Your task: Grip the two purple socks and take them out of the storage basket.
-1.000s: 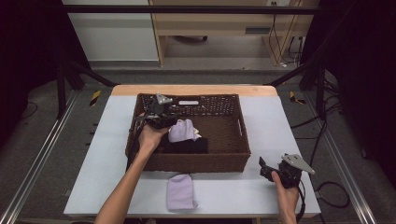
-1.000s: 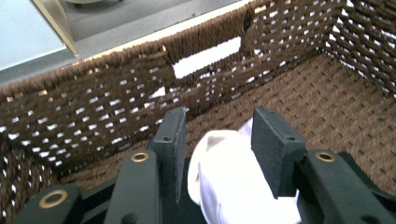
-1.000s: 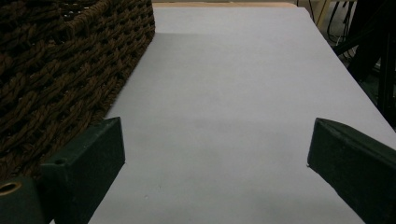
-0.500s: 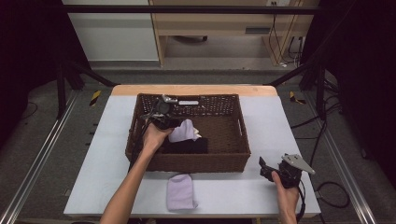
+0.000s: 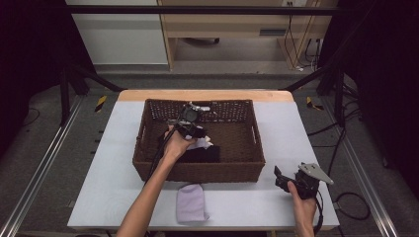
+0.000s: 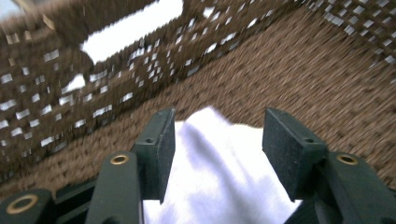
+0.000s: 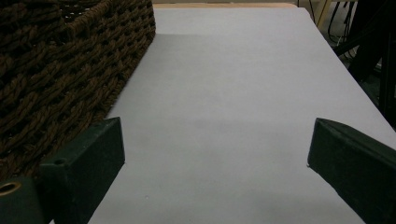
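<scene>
Near the table's front edge, I am keeping the right gripper (image 5: 282, 178) parked with jaws wide and empty, level with the lilac cloth (image 5: 191, 202) lying in front of the wicker basket (image 5: 197, 171). Inside the basket, toward its left wall, I am lowering the left gripper (image 6: 217, 140); its jaws have just been opening around the white cloth (image 6: 219, 177), whose fold now lies loose between the pads beside a black garment (image 5: 201, 154), so I judge this piece delivered.

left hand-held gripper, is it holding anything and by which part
Nothing is held: the left hand-held gripper has just been opening, with the white cloth lying loose between its jaws in the basket.
</scene>
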`<state>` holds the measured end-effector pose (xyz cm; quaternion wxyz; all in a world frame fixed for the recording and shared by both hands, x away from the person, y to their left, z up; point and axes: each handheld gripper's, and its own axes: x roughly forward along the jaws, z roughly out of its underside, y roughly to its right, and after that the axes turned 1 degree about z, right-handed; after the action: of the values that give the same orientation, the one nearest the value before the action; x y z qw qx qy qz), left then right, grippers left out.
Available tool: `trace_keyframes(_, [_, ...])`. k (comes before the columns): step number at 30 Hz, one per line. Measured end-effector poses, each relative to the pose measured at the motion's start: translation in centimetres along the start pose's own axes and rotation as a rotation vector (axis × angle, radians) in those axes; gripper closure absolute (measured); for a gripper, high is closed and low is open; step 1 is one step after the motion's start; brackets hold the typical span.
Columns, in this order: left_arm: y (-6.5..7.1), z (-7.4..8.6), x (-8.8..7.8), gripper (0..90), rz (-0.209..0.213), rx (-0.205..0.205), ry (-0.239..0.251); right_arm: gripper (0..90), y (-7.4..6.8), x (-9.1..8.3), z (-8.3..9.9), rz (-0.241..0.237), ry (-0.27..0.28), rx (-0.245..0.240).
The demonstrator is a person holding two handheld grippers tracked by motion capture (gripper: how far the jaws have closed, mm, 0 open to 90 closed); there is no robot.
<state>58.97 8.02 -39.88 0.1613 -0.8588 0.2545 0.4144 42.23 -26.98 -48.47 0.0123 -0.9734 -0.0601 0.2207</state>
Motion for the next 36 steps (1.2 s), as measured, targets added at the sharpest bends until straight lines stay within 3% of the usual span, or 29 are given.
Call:
trace_keyframes(3, [-0.1, 0.1, 0.6, 40.8, -0.01, -0.002, -0.058, 4.3, 0.0, 0.0, 0.0, 0.0, 0.0, 0.0])
trace_keyframes(8, [0.2, 0.2, 1.0, 41.1, -0.005, 0.026, -0.093, 4.3, 0.0, 0.0, 0.0, 0.002, 0.001, -0.001])
trace_keyframes(13, [0.0, 0.3, 1.4, 58.6, 0.033, -0.011, -0.148, 4.3, 0.0, 0.0, 0.0, 0.003, 0.001, -0.001])
trace_keyframes(18, [-0.2, 0.4, 1.0, 82.2, 0.05, -0.025, -0.139, 4.3, 0.0, 0.0, 0.0, 0.002, 0.001, 0.001])
trace_keyframes(20, [-0.3, 0.4, 0.9, 85.5, 0.059, -0.034, -0.132, 4.3, 0.0, 0.0, 0.0, 0.001, 0.001, 0.0])
trace_keyframes(23, [-0.2, 0.4, 0.3, 86.0, 0.069, -0.041, -0.09, 4.3, 0.0, 0.0, 0.0, 0.002, 0.002, 0.001])
trace_keyframes(27, [0.0, 0.5, -1.3, 86.1, 0.09, -0.025, 0.022, 4.3, 0.0, 0.0, 0.0, 0.0, 0.0, 0.001])
trace_keyframes(29, [0.1, 0.7, -2.5, 86.1, 0.099, -0.024, 0.104, 4.3, 0.0, 0.0, 0.0, 0.002, 0.0, 0.003])
trace_keyframes(30, [0.1, 0.7, -2.5, 86.1, 0.099, -0.024, 0.104, 4.3, 0.0, 0.0, 0.0, 0.001, 0.0, 0.004])
trace_keyframes(34, [-0.1, 0.9, -5.1, 86.3, 0.113, -0.032, 0.243, 4.3, 0.0, 0.0, 0.0, -0.001, -0.001, 0.004])
trace_keyframes(36, [-0.1, 1.1, -6.5, 86.3, 0.112, -0.022, 0.29, 4.3, 0.0, 0.0, 0.0, 0.0, -0.001, 0.006])
